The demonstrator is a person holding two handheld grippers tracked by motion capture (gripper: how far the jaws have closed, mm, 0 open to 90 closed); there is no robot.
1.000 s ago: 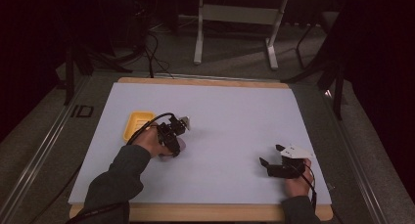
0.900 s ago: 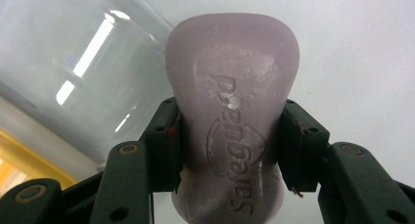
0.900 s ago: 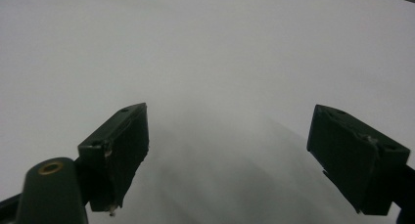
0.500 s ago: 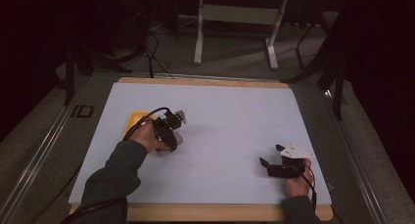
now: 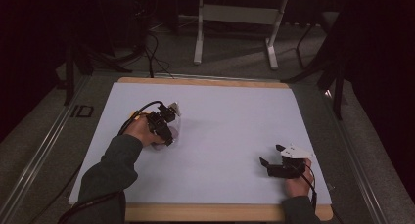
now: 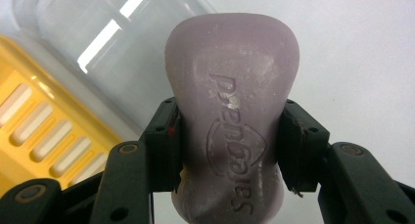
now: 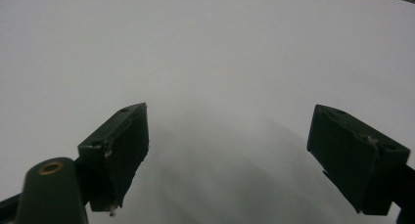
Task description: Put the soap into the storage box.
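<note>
Soap bar (image 6: 232, 131) being carried: we are gripping it tight in the left hand-held gripper (image 6: 230, 150).
We are judging the yellow soap dish (image 6: 44, 131) next; the right hand-held gripper (image 7: 230, 155) is gaping empty.

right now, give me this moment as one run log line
left gripper: shut on purple soap bar | yellow slotted soap tray and clear lid beyond it | right gripper: open, nothing between jaws, above white table
</note>
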